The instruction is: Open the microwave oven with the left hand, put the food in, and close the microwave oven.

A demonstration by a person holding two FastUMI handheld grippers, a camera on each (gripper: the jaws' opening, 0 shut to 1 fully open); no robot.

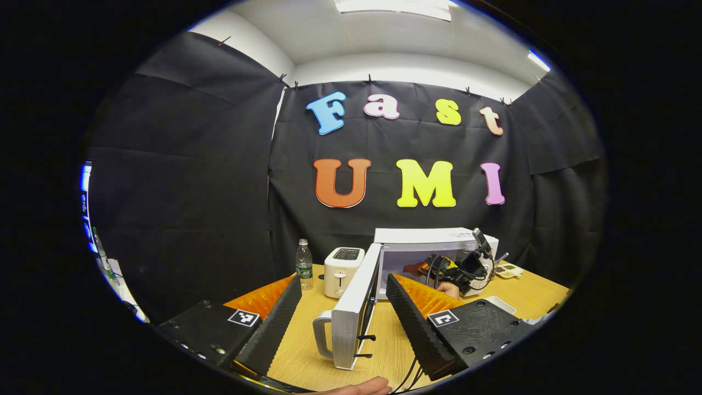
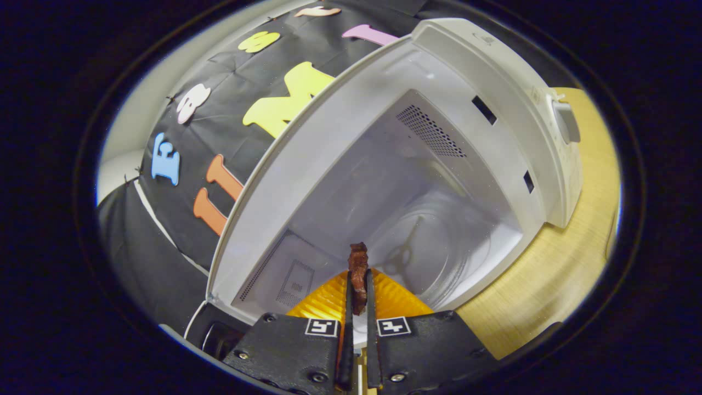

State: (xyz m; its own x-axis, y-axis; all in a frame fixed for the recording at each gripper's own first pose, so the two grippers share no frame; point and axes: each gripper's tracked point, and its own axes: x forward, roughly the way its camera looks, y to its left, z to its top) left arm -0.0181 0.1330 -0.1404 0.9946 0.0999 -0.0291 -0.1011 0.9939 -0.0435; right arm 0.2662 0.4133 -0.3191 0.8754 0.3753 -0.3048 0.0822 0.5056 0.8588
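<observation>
The white microwave (image 1: pixel 433 237) stands at the back of the wooden table with its door (image 1: pixel 354 315) swung wide open, handle toward me. My left gripper (image 1: pixel 344 285) is open, with the door's edge between its spread fingers and untouched by them. In the left gripper view the right gripper (image 1: pixel 466 269) and a hand reach into the oven's mouth. In the right gripper view my right gripper (image 2: pixel 358 280) is shut on a thin dark brown piece of food (image 2: pixel 358 274), held upright just inside the microwave cavity (image 2: pixel 417 208), above the glass turntable (image 2: pixel 433 247).
A white toaster (image 1: pixel 343 271) and a clear water bottle (image 1: pixel 304 264) stand left of the microwave. A small white tray (image 1: pixel 500 303) and a plate of food (image 1: pixel 509 270) lie on the table (image 1: pixel 307 351) to the right. Black cloth walls close the booth.
</observation>
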